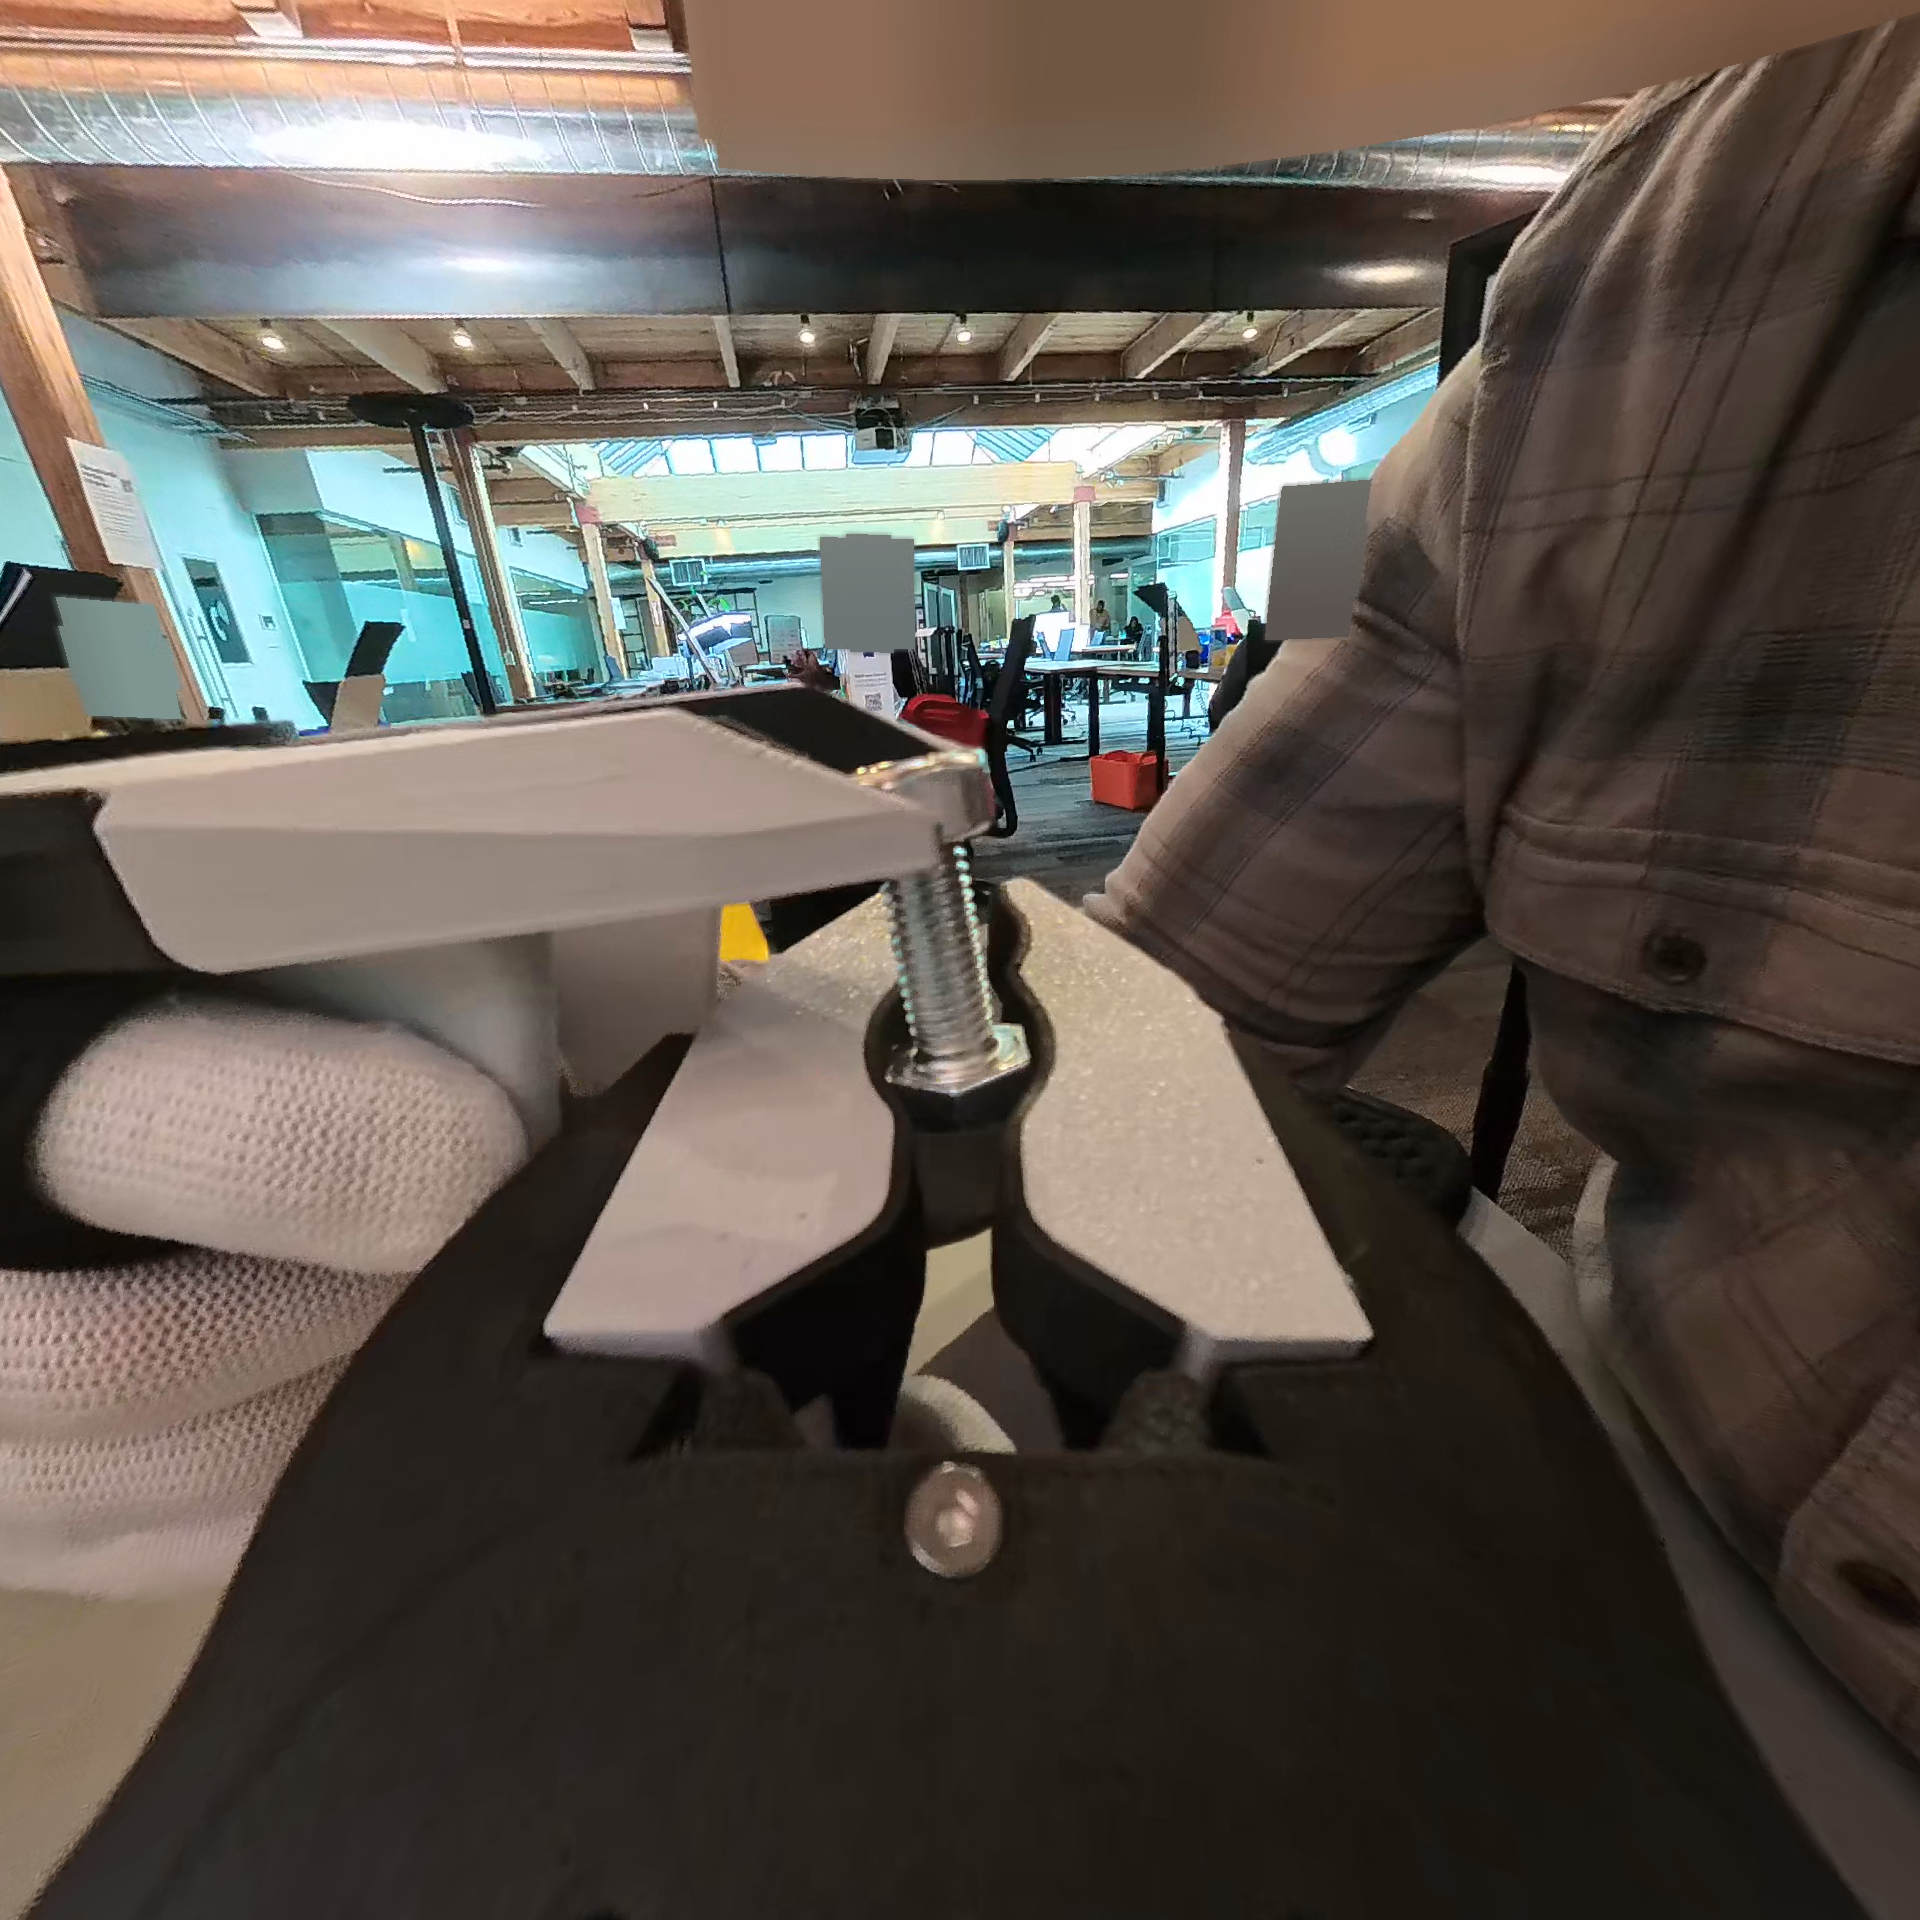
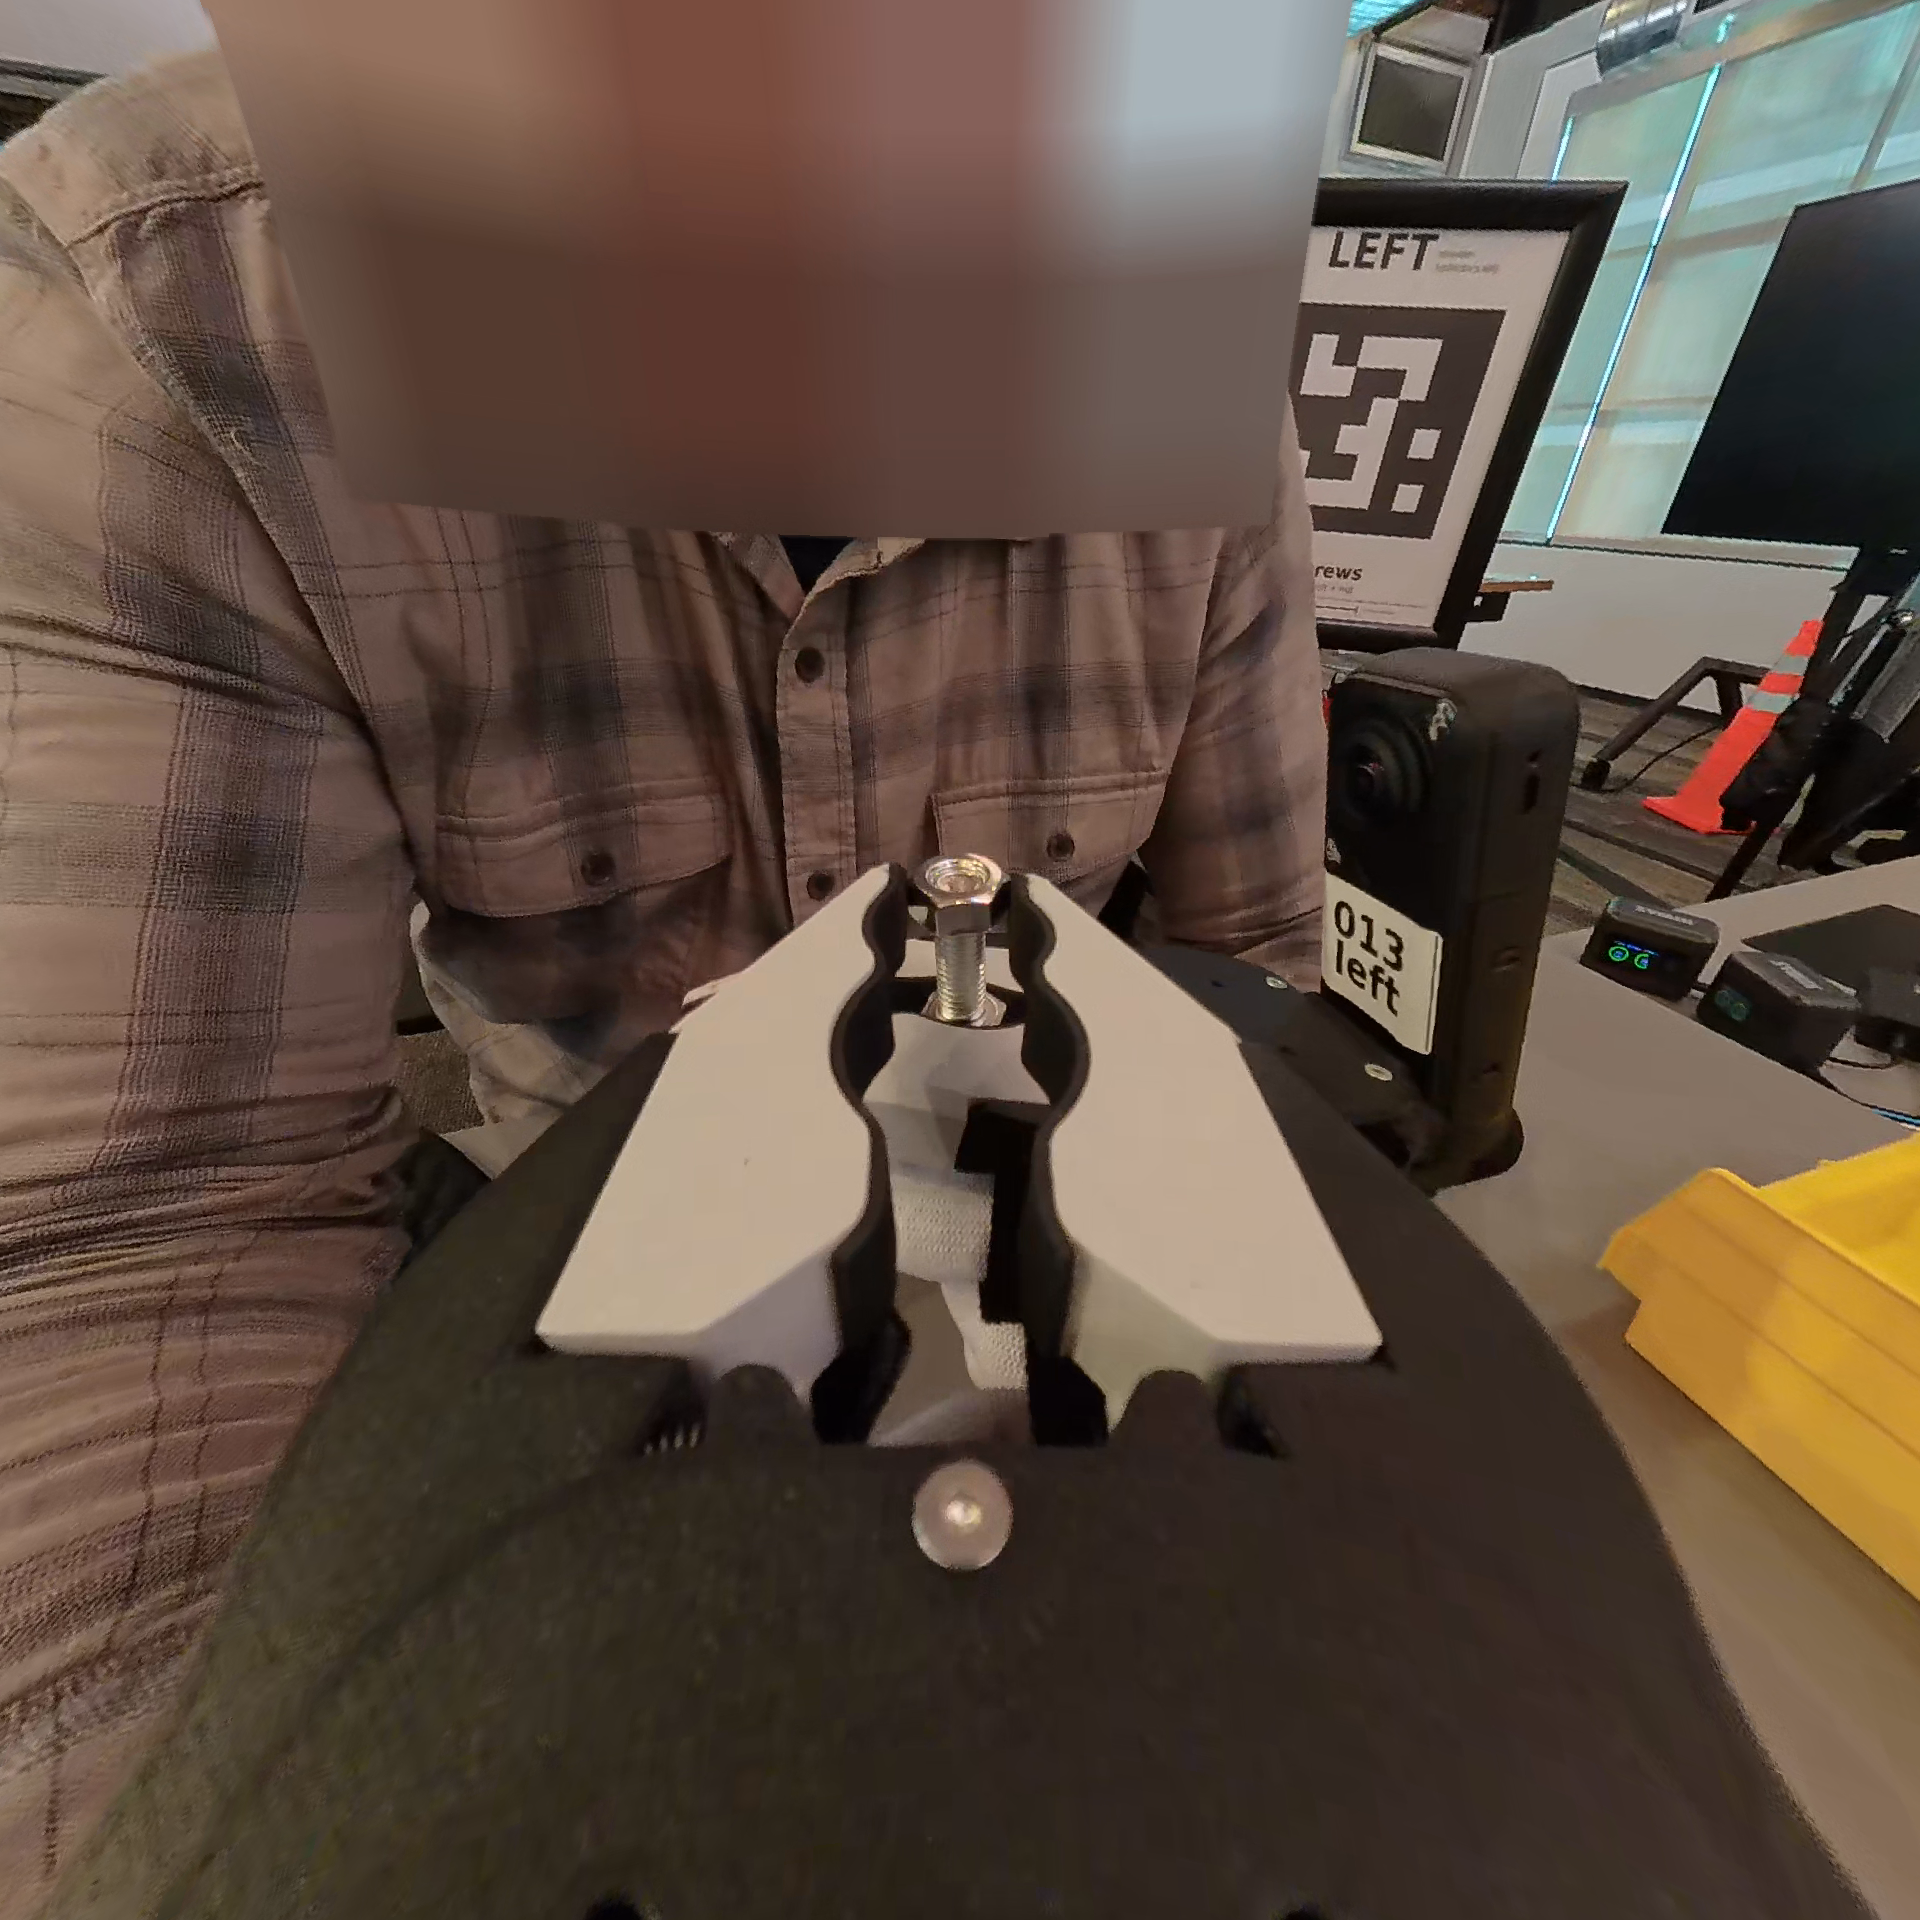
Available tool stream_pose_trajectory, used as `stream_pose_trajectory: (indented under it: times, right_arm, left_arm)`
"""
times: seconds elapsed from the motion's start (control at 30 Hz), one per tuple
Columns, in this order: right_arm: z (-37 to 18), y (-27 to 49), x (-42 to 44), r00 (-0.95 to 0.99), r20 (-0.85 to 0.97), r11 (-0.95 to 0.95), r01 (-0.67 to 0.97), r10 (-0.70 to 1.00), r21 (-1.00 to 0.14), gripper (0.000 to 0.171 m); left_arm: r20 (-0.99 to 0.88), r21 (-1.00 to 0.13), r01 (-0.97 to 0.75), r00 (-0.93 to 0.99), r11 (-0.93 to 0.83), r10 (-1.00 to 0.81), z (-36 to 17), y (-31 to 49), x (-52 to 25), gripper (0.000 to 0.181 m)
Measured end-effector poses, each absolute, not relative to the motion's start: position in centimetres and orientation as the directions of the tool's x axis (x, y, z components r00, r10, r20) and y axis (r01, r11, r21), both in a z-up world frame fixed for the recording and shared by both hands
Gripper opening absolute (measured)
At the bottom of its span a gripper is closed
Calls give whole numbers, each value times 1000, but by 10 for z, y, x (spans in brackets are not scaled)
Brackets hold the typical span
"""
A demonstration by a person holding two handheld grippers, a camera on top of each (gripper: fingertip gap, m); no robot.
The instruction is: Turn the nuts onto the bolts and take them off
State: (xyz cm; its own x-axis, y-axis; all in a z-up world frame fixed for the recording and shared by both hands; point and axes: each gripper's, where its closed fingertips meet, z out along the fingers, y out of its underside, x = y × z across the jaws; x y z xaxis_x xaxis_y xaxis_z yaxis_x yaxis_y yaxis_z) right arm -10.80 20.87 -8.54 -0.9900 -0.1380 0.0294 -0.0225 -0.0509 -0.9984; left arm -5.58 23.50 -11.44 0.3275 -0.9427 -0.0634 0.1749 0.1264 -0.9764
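Left gripper (image 1: 956, 1081) pinching silver nut (image 1: 961, 1075) at its fingertips, bolt (image 1: 940, 966) rising upright from it, head under the other gripper's finger; right gripper (image 2: 958, 914) clamped on bolt head (image 2: 956, 891), shank (image 2: 957, 977) running down to nut (image 2: 961, 1010) between its fingers.

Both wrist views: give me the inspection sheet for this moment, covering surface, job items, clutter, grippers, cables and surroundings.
Surface: grey table, seen only at the right.
Job's things: one bolt held in the air, nut threaded near its end.
Clutter: yellow bin; small black devices with lit displays.
Grippers: left gripper shut on the nut; right gripper shut on the bolt head.
Cables: a thin lead seems to run by the devices; unclear.
Surroundings: person in a plaid shirt, framed marker board, orange cone, open office with desks behind.
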Motion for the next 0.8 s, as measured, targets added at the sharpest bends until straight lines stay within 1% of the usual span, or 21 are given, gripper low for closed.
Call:
stream_pose_trajectory:
  times: [0.13,0.27,0.53,0.8]
  right_arm:
    - [-85,210,-110,-992,26,-71,-18,-126,-997,17]
    - [-85,214,-117,-998,19,-70,-15,-57,-997,17]
    - [-88,226,-131,-971,2,-2,-3,239,-1000,17]
    - [-97,230,-129,-864,-19,89,74,503,-993,17]
  left_arm:
    - [-61,-976,177,341,128,-938,-114,237,-58,10]
    - [-62,-977,167,377,134,-924,-114,244,-64,10]
    - [-87,-982,106,479,156,-873,-119,262,-78,9]
    - [-96,-987,74,459,146,-883,-128,261,-74,9]
